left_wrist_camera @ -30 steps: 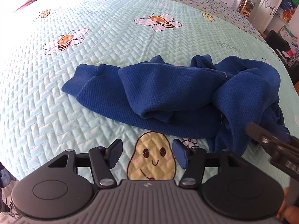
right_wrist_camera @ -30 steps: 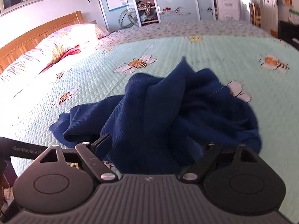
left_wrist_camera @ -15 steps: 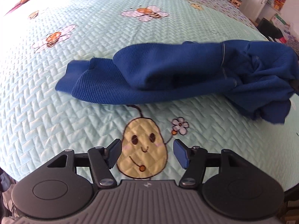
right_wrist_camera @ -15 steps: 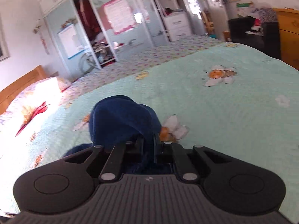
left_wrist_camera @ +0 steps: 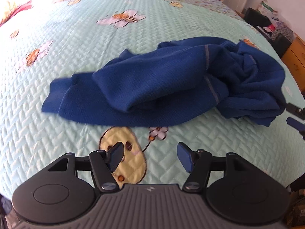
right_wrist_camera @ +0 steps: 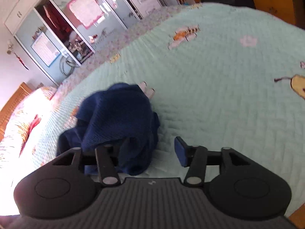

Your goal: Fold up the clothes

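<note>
A crumpled dark blue knitted garment [left_wrist_camera: 162, 80] lies stretched sideways across the mint quilted bedspread [left_wrist_camera: 76, 57]. My left gripper [left_wrist_camera: 150, 156] hovers open just short of the garment's near edge, over a yellow potato print, with nothing between its fingers. The right gripper [left_wrist_camera: 294, 116] shows at the right edge, beside the garment's bunched end. In the right wrist view the garment [right_wrist_camera: 118, 118] drapes over the left finger of my right gripper [right_wrist_camera: 152, 147]. Its jaws are opening, and the blue right pad [right_wrist_camera: 180, 150] stands free of the cloth.
The bed has bee and flower prints. A wooden headboard [right_wrist_camera: 11, 103] and pillows [right_wrist_camera: 28, 114] lie at one end. Mirrored wardrobe doors [right_wrist_camera: 76, 28] stand beyond the far side. Wooden furniture [left_wrist_camera: 293, 53] and clutter line the room's right side.
The right gripper shut on the garment's bunched end, dragged it rightward so the cloth stretched out, and its jaws have now parted again. The left gripper shifted sideways and stayed open.
</note>
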Action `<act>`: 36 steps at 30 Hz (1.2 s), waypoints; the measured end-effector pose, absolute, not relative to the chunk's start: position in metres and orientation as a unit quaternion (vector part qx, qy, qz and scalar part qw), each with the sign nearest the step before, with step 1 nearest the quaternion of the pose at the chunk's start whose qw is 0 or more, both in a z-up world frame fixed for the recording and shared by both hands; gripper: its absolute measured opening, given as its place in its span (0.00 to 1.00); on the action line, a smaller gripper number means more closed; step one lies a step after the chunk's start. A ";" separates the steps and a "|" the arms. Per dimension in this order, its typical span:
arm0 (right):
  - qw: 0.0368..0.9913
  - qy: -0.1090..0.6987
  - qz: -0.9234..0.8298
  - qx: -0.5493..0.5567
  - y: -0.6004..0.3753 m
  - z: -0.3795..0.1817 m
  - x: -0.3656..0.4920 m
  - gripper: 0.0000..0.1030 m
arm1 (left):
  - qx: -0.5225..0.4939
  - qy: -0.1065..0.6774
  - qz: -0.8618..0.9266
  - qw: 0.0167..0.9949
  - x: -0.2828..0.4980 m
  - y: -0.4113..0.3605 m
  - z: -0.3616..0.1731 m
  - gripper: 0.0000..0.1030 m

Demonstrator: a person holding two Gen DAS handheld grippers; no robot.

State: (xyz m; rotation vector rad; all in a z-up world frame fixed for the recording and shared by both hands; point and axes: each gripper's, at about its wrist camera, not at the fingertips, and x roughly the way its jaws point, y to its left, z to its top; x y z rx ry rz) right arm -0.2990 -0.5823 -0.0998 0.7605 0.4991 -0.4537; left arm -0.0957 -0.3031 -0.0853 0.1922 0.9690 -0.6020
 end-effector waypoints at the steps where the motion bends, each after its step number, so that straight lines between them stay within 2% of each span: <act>1: 0.878 0.232 -0.209 0.362 -0.579 -0.095 -0.299 0.58 | 0.098 0.446 -0.298 0.838 -0.095 -0.309 -0.081 0.62; 4: 0.890 0.223 -0.178 0.355 -0.567 -0.086 -0.297 0.63 | 0.141 0.377 -0.334 0.852 -0.095 -0.333 -0.067 0.62; 8: 0.898 0.228 -0.164 0.338 -0.548 -0.085 -0.298 0.64 | 0.265 0.258 -0.344 0.863 -0.091 -0.377 -0.065 0.65; 20: 0.883 0.247 -0.180 0.356 -0.542 -0.103 -0.323 0.65 | 0.355 0.279 -0.386 0.805 -0.064 -0.449 -0.095 0.66; 22: 0.882 0.248 -0.179 0.359 -0.539 -0.104 -0.322 0.66 | 0.355 0.285 -0.353 0.818 -0.057 -0.456 -0.103 0.59; 23: 0.882 0.249 -0.178 0.360 -0.538 -0.105 -0.322 0.67 | 0.348 0.290 -0.339 0.825 -0.056 -0.458 -0.105 0.34; 24: 0.883 0.250 -0.174 0.358 -0.536 -0.104 -0.321 0.68 | 0.333 0.289 -0.329 0.835 -0.059 -0.456 -0.103 0.15; 31: 0.889 0.249 -0.176 0.341 -0.527 -0.100 -0.323 0.72 | 0.164 0.272 -0.321 0.892 -0.079 -0.408 -0.065 0.14; 36: 0.887 0.252 -0.183 0.342 -0.527 -0.103 -0.327 0.72 | 0.088 0.208 -0.351 0.909 -0.111 -0.359 -0.008 0.12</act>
